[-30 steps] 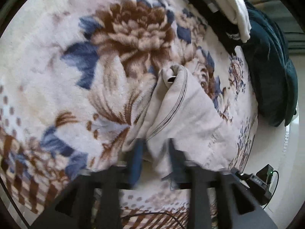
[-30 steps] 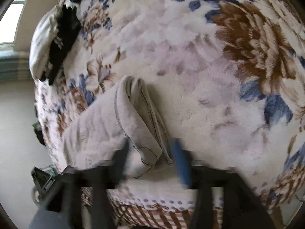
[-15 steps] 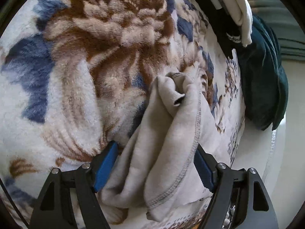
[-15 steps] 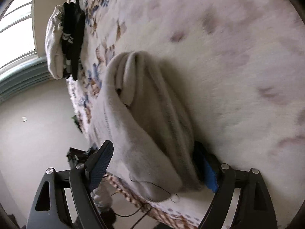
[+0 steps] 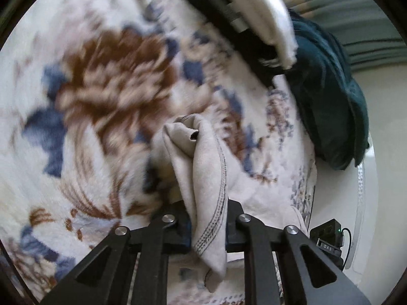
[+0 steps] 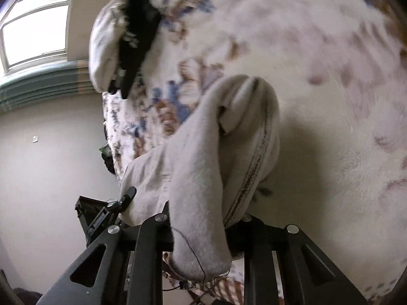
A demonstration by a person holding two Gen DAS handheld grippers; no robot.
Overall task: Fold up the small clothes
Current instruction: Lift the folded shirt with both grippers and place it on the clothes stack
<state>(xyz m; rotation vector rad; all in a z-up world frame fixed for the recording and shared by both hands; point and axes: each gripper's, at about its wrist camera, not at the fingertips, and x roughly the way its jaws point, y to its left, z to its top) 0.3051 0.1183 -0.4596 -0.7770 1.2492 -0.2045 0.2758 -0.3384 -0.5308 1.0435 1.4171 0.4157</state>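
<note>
Pinching the soft beige fleece garment (image 5: 203, 167), both black grippers, left (image 5: 207, 228) and right (image 6: 201, 231), lift it off the flowery blanket (image 5: 84, 101) to fold.

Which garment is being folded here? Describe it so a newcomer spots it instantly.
On the fluffy floral blanket covering the bed, look in front of the stacked dark and white clothes. It is the plain beige fleece garment with dark stitched hems, pinched in both grippers' jaws, the only unpatterned piece there.
</note>
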